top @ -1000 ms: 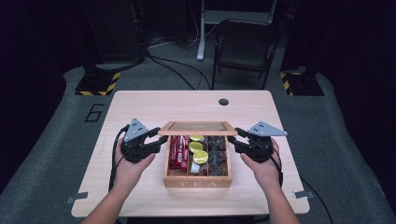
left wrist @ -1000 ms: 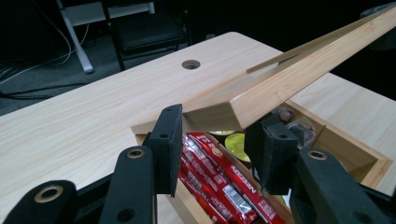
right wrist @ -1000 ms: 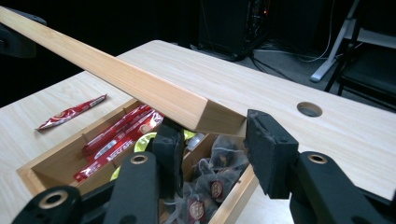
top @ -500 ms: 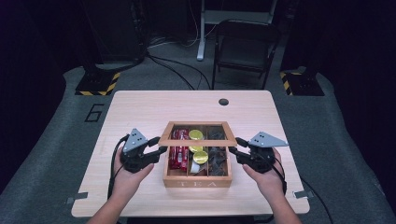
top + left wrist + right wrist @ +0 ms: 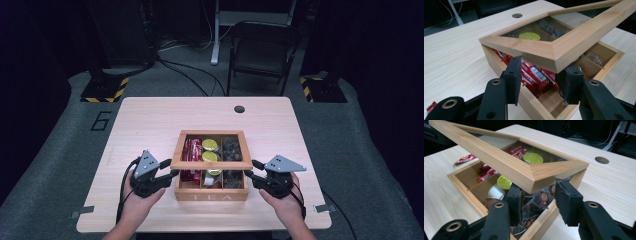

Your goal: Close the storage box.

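We hold lid (image 5: 211,150) w/ both grippers | L gripper (image 5: 167,177) jaws clamp its left corner | R gripper (image 5: 251,176) jaws clamp right corner | lid tilted, front edge raised over tea box (image 5: 212,192), mid-bench (image 5: 150,125)

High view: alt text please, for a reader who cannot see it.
A person's two grippers, left and right, hold the glass-paned lid half-raised over a wooden tea box on a table. The box holds red packets, green-topped pods and dark sachets.
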A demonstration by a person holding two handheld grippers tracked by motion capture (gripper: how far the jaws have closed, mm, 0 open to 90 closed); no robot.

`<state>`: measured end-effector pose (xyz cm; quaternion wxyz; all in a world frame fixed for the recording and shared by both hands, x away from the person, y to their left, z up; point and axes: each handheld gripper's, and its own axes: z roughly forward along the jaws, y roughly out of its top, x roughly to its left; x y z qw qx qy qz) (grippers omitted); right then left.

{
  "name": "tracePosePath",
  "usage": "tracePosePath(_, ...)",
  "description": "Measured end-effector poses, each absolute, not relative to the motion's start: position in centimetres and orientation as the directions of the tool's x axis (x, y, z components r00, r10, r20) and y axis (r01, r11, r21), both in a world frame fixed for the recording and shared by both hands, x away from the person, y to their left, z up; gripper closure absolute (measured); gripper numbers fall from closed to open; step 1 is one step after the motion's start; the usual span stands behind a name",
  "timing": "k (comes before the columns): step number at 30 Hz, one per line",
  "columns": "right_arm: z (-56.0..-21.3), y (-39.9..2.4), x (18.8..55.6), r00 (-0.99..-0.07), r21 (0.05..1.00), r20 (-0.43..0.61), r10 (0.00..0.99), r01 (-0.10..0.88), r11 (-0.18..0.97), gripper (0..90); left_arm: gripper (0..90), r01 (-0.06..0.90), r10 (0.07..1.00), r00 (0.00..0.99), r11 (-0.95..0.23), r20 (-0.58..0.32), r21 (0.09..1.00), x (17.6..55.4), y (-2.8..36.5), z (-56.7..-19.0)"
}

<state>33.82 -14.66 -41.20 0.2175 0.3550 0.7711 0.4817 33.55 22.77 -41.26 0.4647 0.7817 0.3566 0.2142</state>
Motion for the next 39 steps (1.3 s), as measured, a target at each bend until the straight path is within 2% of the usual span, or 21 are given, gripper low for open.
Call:
tracePosePath(20, -44.7, -14.2, 32.7, -0.675, 0.865, 0.01, 0.738, 0.376, 0.333, 54.3, 54.4, 0.387, 0.744, 0.668, -0.342, -0.005, 0.856, 32.7, 22.7, -45.0)
tracePosePath(39, -45.9, -13.8, 32.5, -0.687, 0.831, 0.002, 0.727, 0.406, 0.381, 48.0, 46.0, 0.408, 0.725, 0.688, -0.385, -0.002, 0.828, 32.5, 21.6, -46.4)
